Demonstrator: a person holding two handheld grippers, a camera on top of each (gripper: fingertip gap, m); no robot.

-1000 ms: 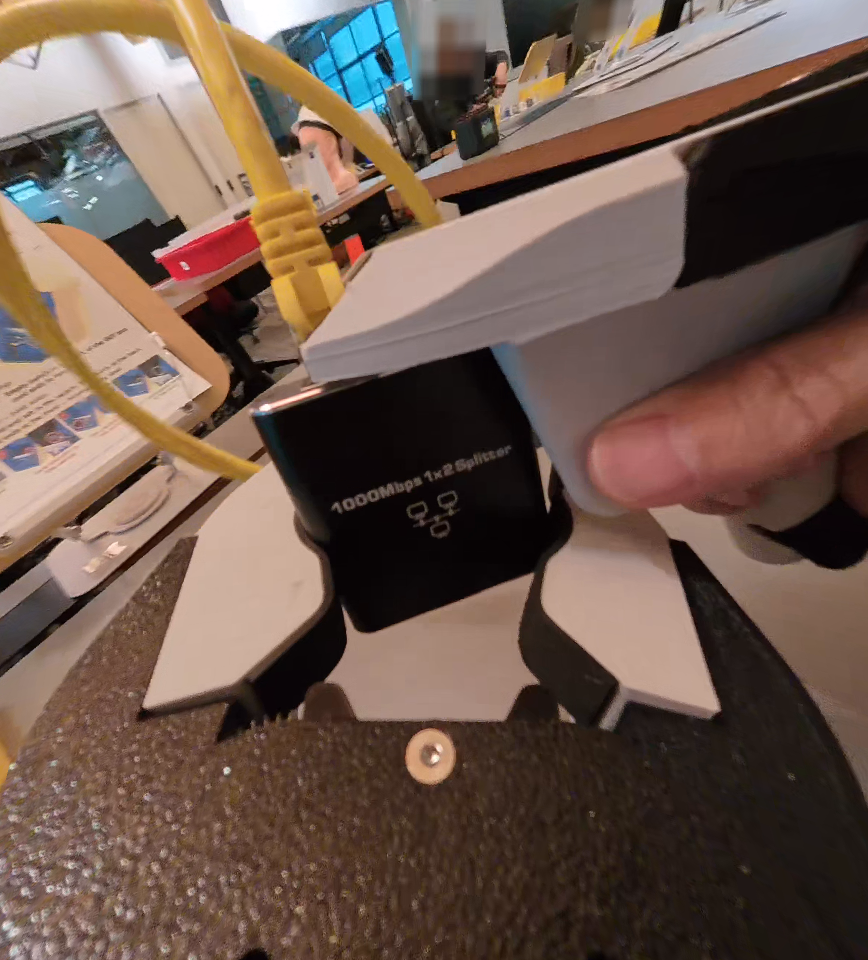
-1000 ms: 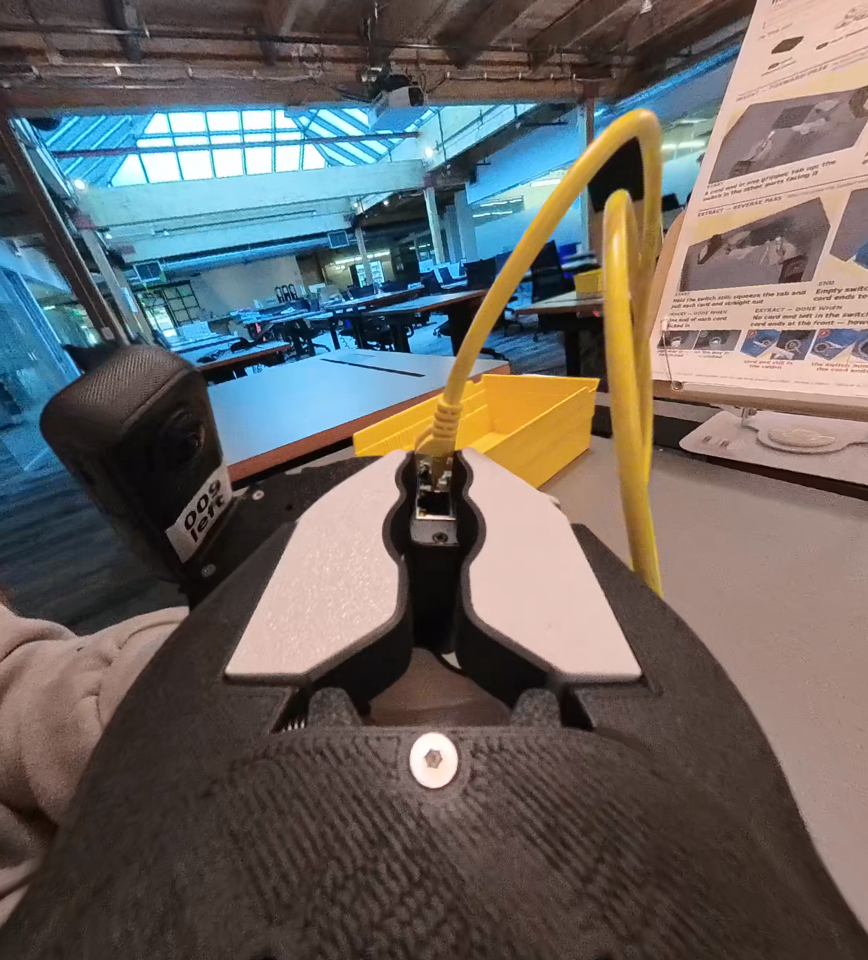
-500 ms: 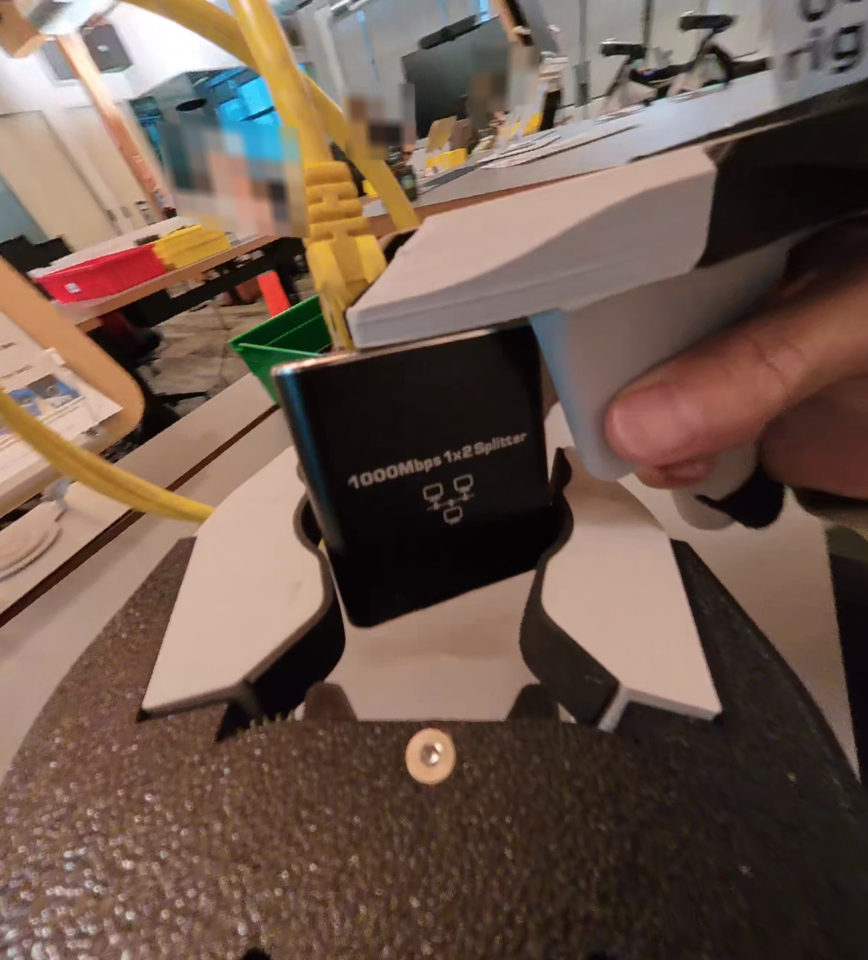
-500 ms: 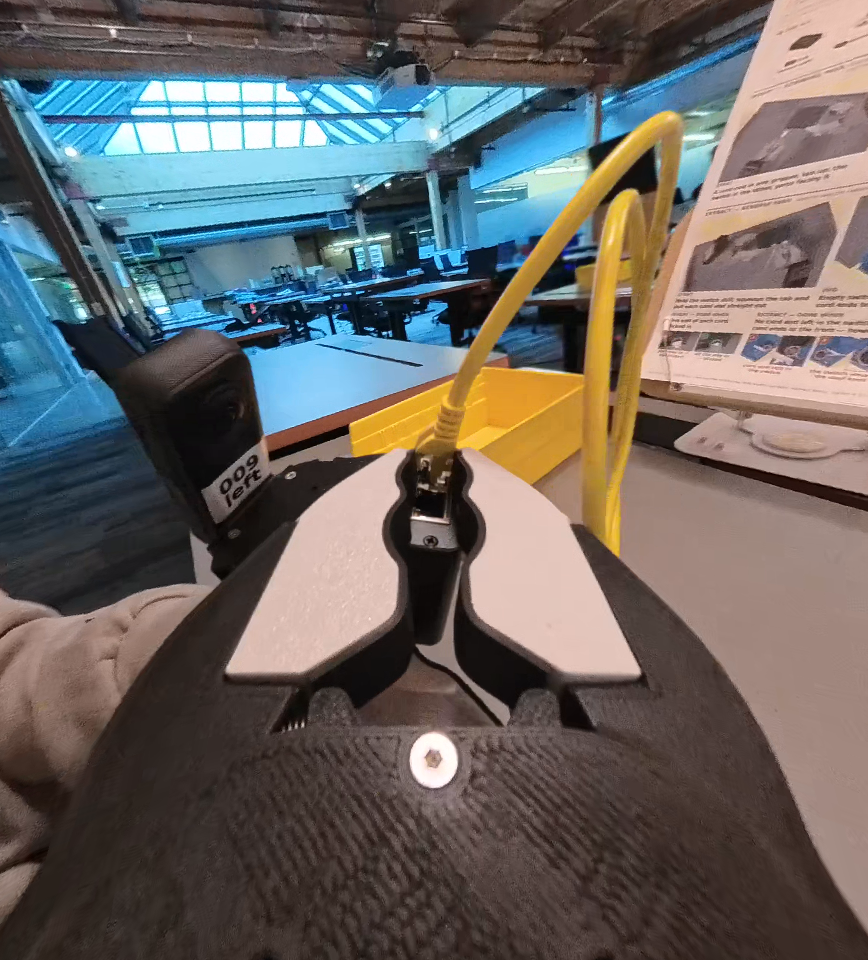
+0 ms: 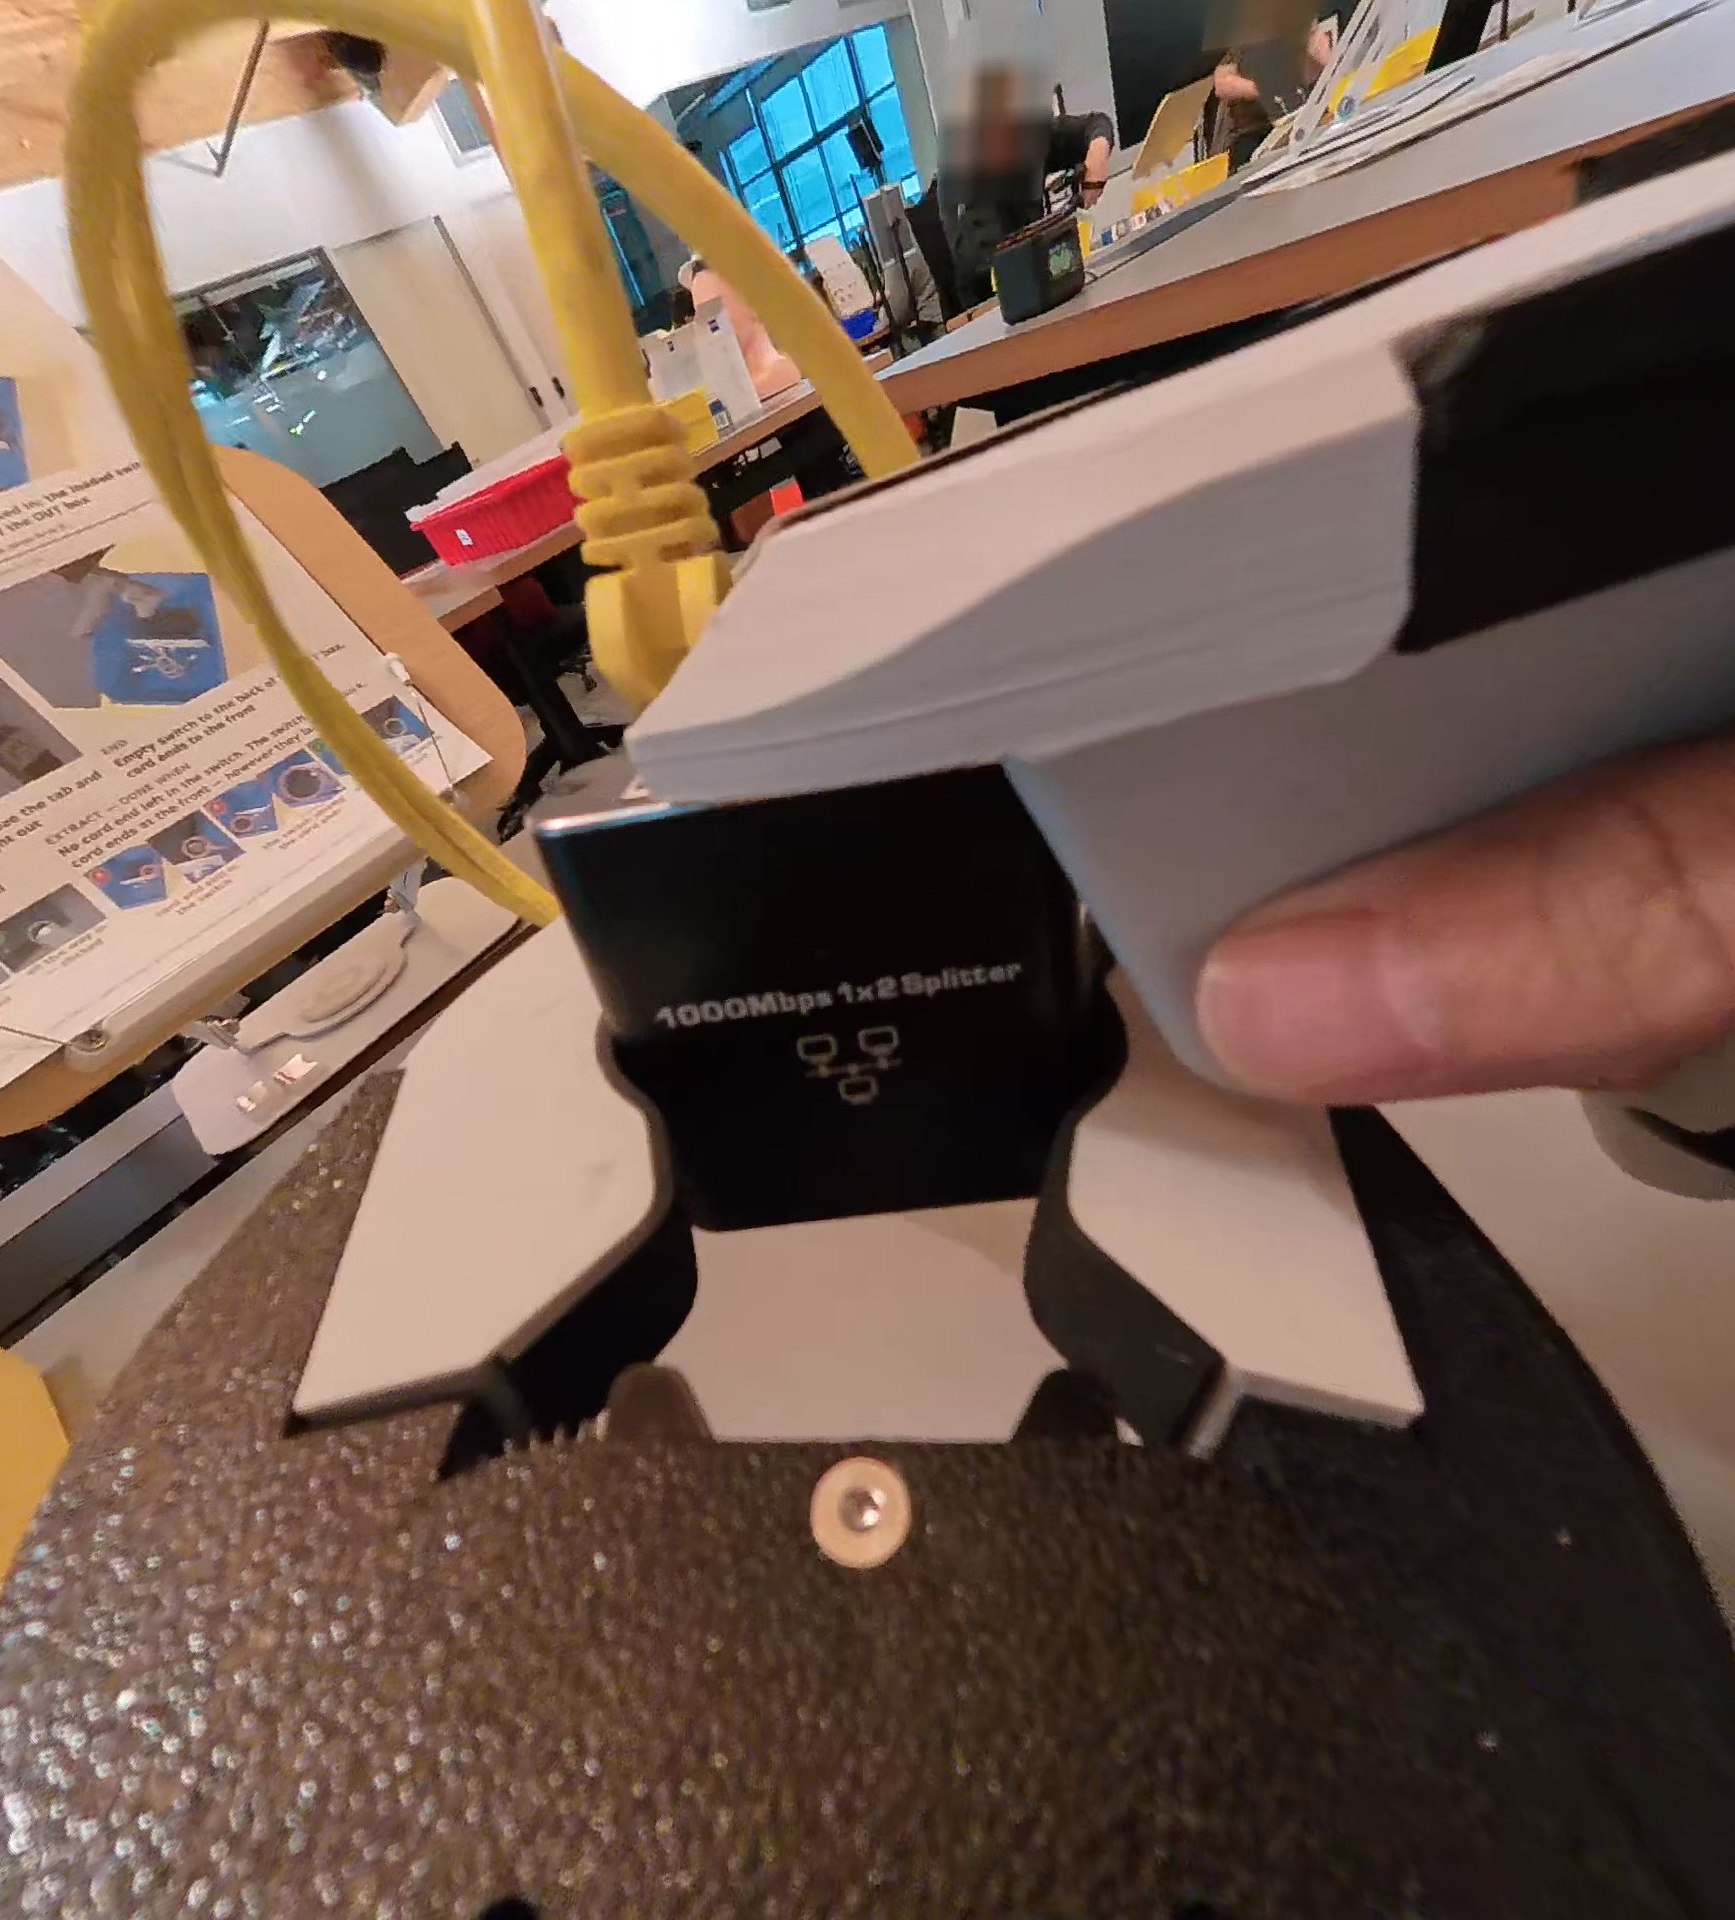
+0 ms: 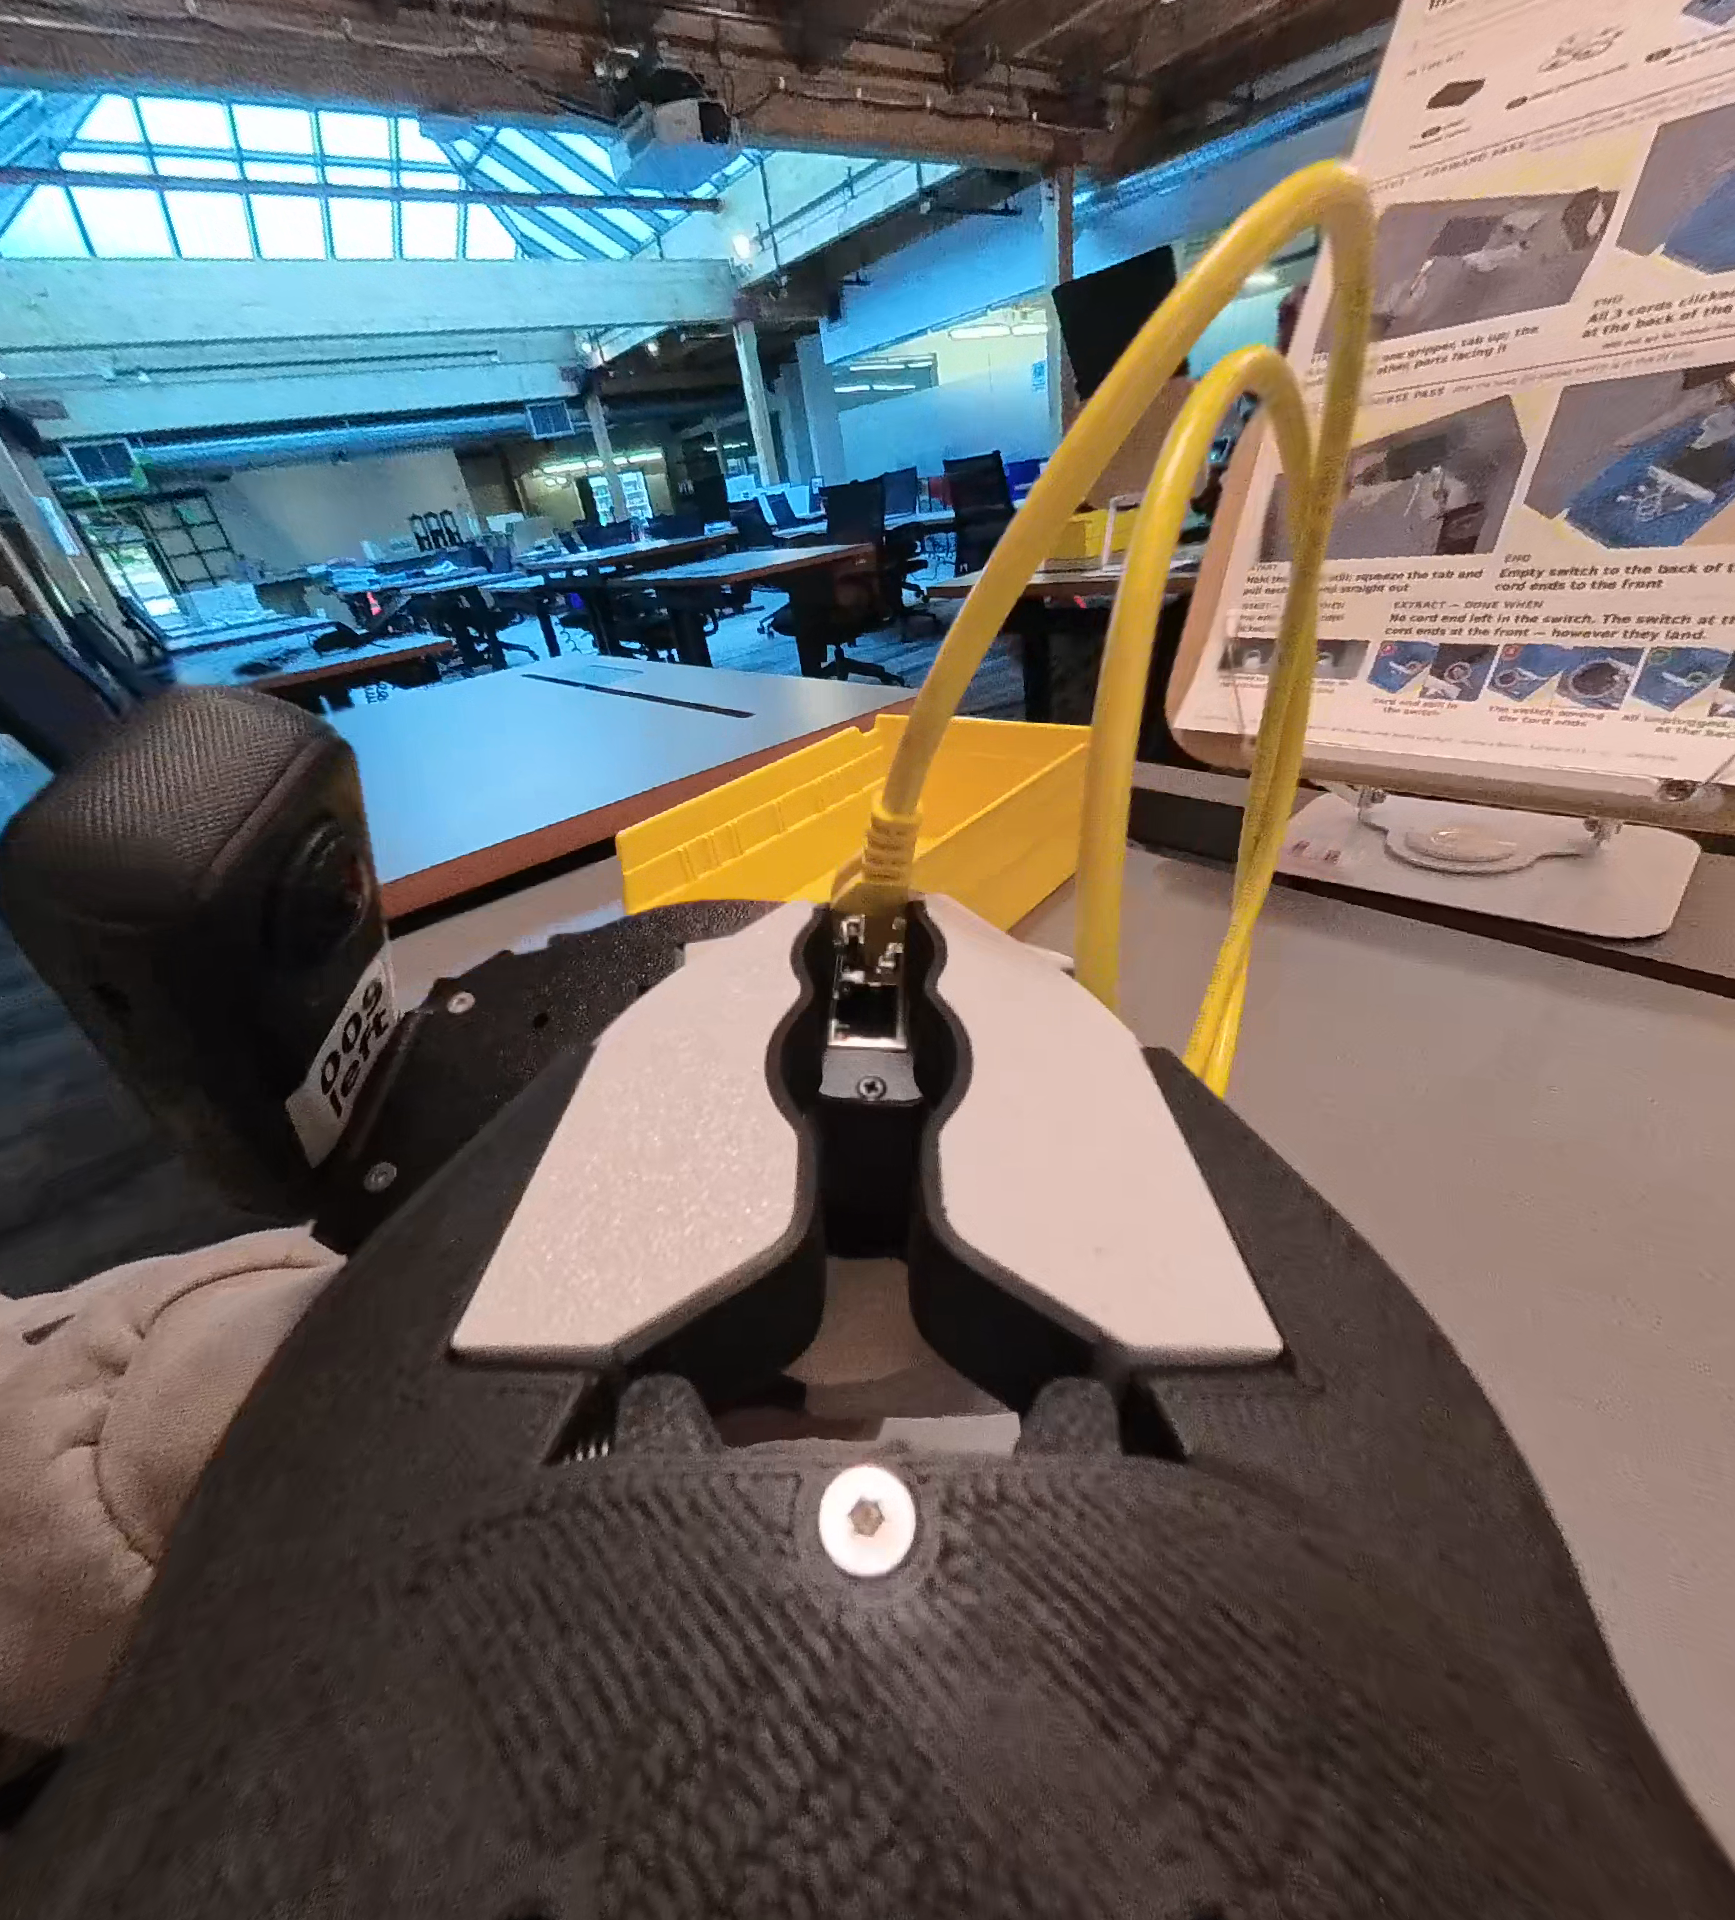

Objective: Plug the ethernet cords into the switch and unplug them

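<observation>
My left gripper [image 5: 847, 1049] is shut on the black switch [image 5: 821, 935] and holds it above the table. A yellow ethernet cord [image 5: 634, 520] is plugged into the switch's far end and loops up and back down to the left. My right gripper [image 6: 868, 935] reaches in from the right, and its white finger [image 5: 1050, 623] lies across the switch's far end. In the right wrist view its fingers are shut around the cord's plug [image 6: 878, 920] at the metal port [image 6: 868, 1003]. The cord [image 6: 1050, 520] arcs up to the right. The left gripper's black body [image 6: 198, 935] shows at the left.
A yellow bin [image 6: 769, 821] sits on the grey table [image 6: 1517, 1195] just beyond the grippers. An instruction sheet on a stand [image 6: 1569, 520] is at the right; it also shows in the left wrist view [image 5: 115, 779]. A person's sleeve [image 6: 32, 1455] is at lower left. Other desks and people are far behind.
Both grippers swung together to one side and back, so the background shifted. Both grips are unchanged, and the yellow cord is still in the port.
</observation>
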